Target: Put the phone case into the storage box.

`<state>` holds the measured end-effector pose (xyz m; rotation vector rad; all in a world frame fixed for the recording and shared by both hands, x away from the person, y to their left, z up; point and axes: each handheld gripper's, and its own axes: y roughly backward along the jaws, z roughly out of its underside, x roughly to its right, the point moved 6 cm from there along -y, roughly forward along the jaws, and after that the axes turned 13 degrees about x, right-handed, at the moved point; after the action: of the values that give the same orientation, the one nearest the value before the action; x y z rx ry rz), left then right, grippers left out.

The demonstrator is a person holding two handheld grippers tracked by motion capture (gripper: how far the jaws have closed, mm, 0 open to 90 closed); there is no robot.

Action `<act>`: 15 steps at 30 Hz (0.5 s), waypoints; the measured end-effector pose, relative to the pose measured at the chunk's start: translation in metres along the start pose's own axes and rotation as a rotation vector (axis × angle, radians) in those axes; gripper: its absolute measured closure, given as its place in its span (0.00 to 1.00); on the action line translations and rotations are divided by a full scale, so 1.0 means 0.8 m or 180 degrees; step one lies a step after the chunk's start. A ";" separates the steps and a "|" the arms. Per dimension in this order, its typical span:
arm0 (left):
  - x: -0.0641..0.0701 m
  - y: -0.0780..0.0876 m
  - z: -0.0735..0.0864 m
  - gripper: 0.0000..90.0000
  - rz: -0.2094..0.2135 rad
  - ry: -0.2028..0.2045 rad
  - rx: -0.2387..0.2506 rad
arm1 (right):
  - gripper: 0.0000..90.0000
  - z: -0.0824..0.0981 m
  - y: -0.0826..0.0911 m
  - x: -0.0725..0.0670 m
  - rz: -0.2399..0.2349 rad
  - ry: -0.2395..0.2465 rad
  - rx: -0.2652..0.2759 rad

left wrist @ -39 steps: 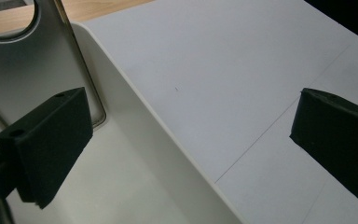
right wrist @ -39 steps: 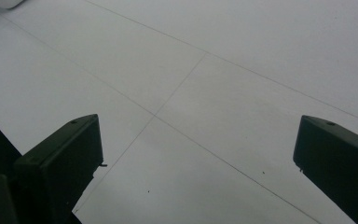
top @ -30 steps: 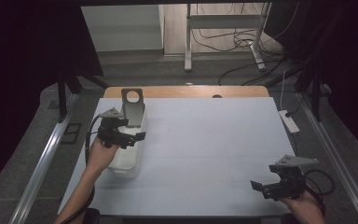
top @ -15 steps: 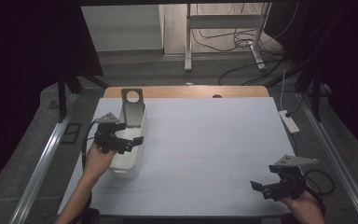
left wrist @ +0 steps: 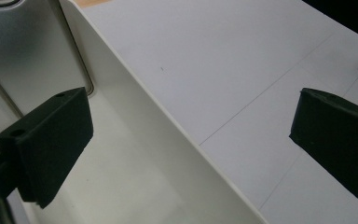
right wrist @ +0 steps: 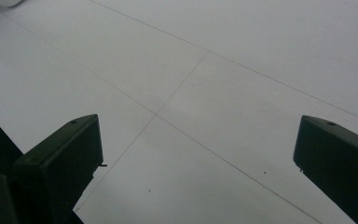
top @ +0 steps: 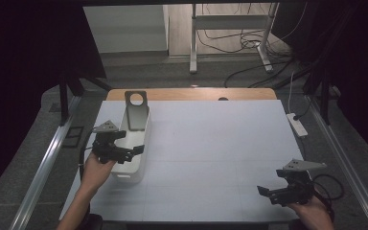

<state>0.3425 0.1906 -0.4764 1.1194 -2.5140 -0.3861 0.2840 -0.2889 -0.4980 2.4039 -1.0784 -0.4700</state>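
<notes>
a white rectangular bin [top: 133, 152] is seen near the left edge of the white-topped counter [top: 220, 143], its long side running away from the person. a grey metal plate with a round hole [top: 136, 109] is leaned upright against the bin's far end. the left gripper [top: 124, 152] is held over the bin by the left hand [top: 97, 165], and its fingers [left wrist: 51, 140] are spread wide: in the left gripper view one is seen above the bin's inside, the other above the bare counter, with the bin's long wall [left wrist: 177, 135] between them. nothing is gripped.

the right gripper [top: 275, 192] is held by the right hand [top: 311, 211] close to the near right corner of the counter, its fingers [right wrist: 65, 158] also spread wide over bare surface. the broad middle of the counter between the two grippers is left open. a white power strip [top: 297, 123] is seen lying at the counter's right edge.
</notes>
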 end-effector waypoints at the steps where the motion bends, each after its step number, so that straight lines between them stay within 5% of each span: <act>1: 0.000 0.000 0.000 0.00 0.0000 0.0000 0.0000 | 0.02 0.000 0.000 0.000 0.0000 0.0000 0.0000; 15: 0.007 0.018 0.009 0.00 -0.0042 0.0017 0.0037 | 0.01 0.000 0.000 0.000 -0.0002 0.0002 0.0014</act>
<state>0.3263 0.1970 -0.4764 1.1406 -2.5083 -0.3722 0.2838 -0.2886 -0.4978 2.4081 -1.0796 -0.4675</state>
